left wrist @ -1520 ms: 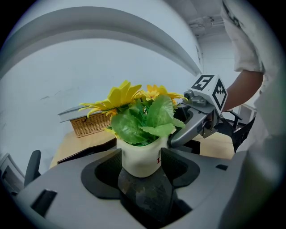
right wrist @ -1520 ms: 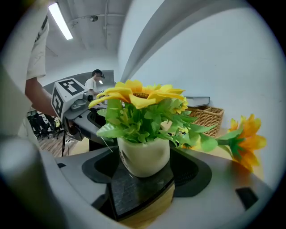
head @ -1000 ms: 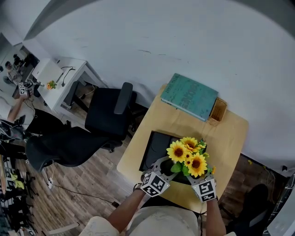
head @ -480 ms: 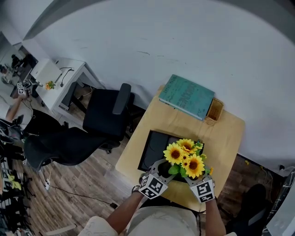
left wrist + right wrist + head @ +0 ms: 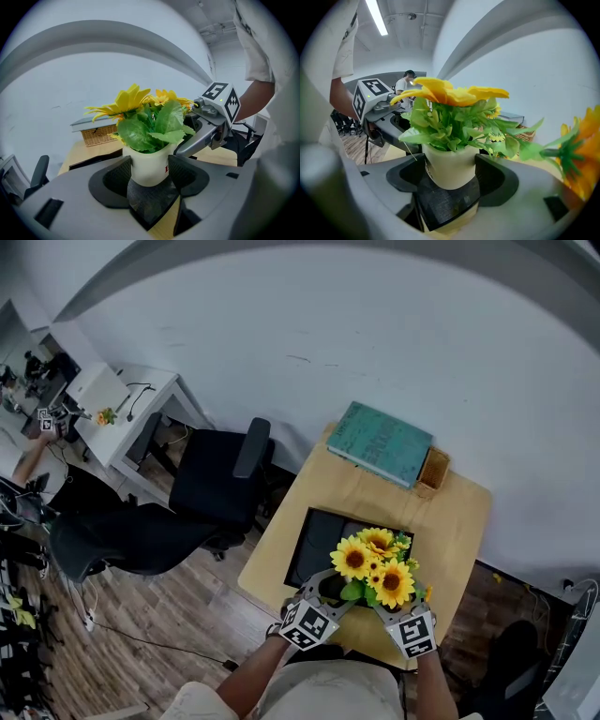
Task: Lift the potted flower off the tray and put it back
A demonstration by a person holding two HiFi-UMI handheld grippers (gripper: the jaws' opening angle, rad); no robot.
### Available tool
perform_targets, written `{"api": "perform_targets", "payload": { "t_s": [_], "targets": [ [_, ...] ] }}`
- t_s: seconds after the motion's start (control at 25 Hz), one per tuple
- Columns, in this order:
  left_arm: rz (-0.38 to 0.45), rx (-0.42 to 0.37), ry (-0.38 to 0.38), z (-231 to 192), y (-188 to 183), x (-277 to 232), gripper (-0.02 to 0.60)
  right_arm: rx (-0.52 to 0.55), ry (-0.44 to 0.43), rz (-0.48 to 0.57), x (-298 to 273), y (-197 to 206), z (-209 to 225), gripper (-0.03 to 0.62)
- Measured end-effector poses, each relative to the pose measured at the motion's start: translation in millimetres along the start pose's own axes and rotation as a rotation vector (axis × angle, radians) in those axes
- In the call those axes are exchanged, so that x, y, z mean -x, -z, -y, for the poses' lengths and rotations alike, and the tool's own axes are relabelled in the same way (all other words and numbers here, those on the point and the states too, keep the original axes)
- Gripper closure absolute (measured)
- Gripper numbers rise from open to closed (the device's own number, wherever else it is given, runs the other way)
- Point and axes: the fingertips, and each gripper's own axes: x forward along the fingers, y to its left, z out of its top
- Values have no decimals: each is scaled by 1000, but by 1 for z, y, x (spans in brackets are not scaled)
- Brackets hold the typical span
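Observation:
The potted flower (image 5: 373,566) is a bunch of yellow sunflowers with green leaves in a white pot (image 5: 146,163). It stands over the near right part of the black tray (image 5: 314,542). My left gripper (image 5: 330,587) holds the pot from the left, and my right gripper (image 5: 389,604) holds it from the right. In the left gripper view the jaws of the left gripper (image 5: 150,172) press both sides of the pot, and the right gripper (image 5: 208,129) shows beyond it. In the right gripper view the right gripper (image 5: 452,174) clasps the pot (image 5: 449,166) the same way. The pot's base is hidden, so I cannot tell whether it touches the tray.
The tray lies on a small wooden table (image 5: 455,521). A teal book (image 5: 380,443) rests on a wicker basket (image 5: 433,470) at the far edge. A black office chair (image 5: 220,474) stands left of the table, and a white wall runs behind it.
The flower and both grippers sit slightly nearer to me in the head view, which has also shifted a little. Both grips on the pot are unchanged.

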Motion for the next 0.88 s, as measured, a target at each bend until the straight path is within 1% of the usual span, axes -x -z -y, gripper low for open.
{"api": "perform_targets", "payload": {
  "t_s": [0.32, 0.64, 0.88],
  "targets": [
    [55, -18, -12, 5, -18, 28, 324, 36, 22, 45, 21, -24, -14, 246],
    [133, -36, -19, 10, -45, 58, 324, 84, 46, 108, 47, -56, -25, 247],
    [209, -74, -42, 7, -77, 85, 325, 107, 44, 145, 68, -85, -31, 247]
  ]
}}
